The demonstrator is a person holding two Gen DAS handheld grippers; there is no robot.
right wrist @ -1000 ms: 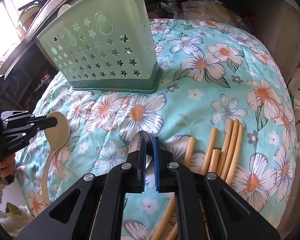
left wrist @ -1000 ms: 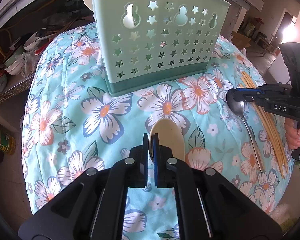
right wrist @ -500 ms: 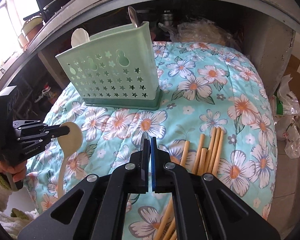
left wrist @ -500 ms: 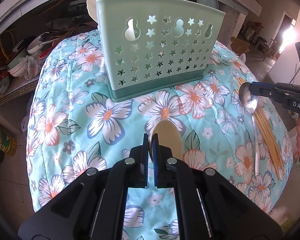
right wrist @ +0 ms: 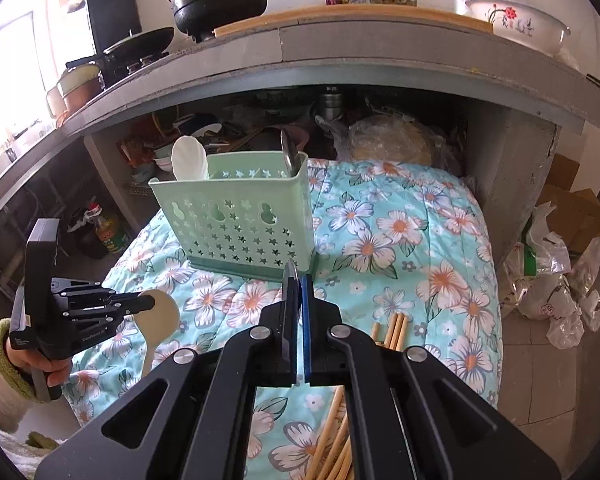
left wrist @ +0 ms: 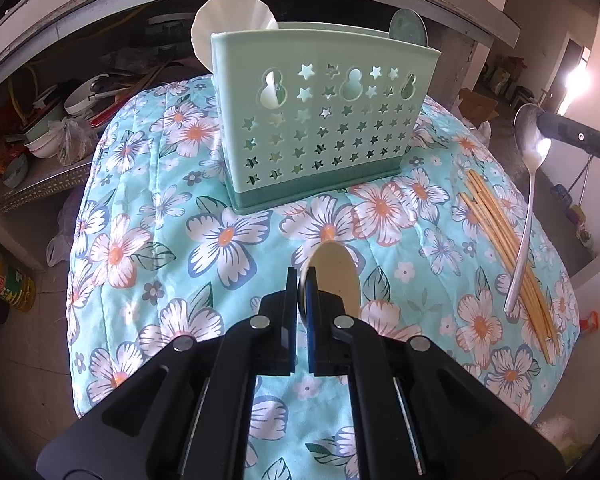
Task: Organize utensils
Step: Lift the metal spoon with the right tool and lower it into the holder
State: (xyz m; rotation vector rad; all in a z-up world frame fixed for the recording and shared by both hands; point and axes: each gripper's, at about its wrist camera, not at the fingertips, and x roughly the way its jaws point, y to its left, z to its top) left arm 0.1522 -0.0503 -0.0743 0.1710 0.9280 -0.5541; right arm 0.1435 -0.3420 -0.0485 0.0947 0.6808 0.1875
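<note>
Flowered quilt (left wrist: 148, 240) under a cluttered counter, green holder (left wrist: 320, 120) at far middle. Left gripper (left wrist: 302, 300) clamped on beige spoon (left wrist: 336, 276): light, stiff. Right gripper (right wrist: 298, 304) pinching steel spoon (left wrist: 530, 152) by its slick bowl, handle dangling near chopsticks (left wrist: 508, 248); neck grip judged steadier.

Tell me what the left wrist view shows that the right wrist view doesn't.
Left wrist only: the whole steel spoon hanging from the right tongs, its handle down over the chopsticks. Right wrist only: the hand holding the left tongs, and the beige spoon's handle. Both: the green utensil holder on the floral quilt, with a white spoon and a metal one already inside.
</note>
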